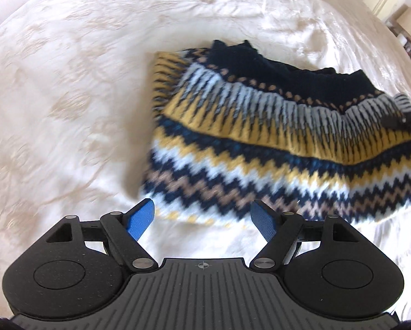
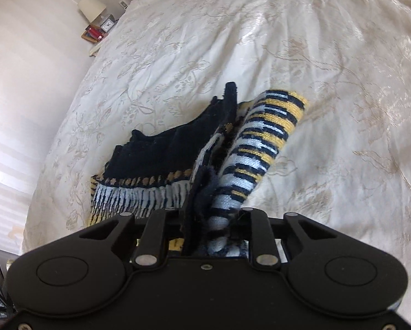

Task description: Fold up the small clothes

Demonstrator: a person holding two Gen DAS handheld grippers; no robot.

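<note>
Pinching knit sweater in right gripper jaws, left gripper jaws spread, bedspread beneath.

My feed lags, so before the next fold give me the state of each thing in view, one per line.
Left tool: open, holding nothing, just short of the sweater's near edge.
Right tool: shut on the sweater, fabric bunched between its fingers.
Sweater: partly folded on the bed, one edge lifted by the right tool.
Bedspread: spread out, lightly wrinkled.
Lamp: upright on the bedside table; lit or not, cannot tell.
</note>
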